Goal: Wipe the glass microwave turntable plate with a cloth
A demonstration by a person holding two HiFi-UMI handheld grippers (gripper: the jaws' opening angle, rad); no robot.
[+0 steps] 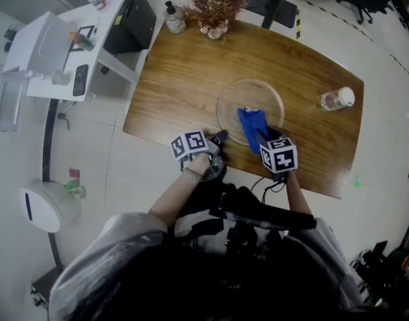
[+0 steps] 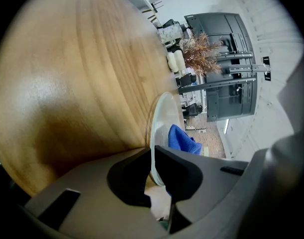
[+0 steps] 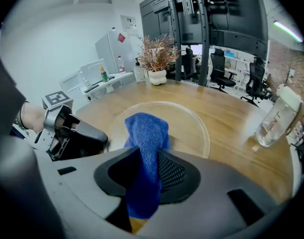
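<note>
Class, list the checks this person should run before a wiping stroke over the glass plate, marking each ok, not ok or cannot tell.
1. Left hand-held gripper shut on the rim of the glass plate: ok.
2. Right hand-held gripper shut on the blue cloth: ok.
3. Cloth lying over the plate: ok.
4. Cloth pressed onto the glass: cannot tell.
5. Lying bottle apart from the plate: ok.
</note>
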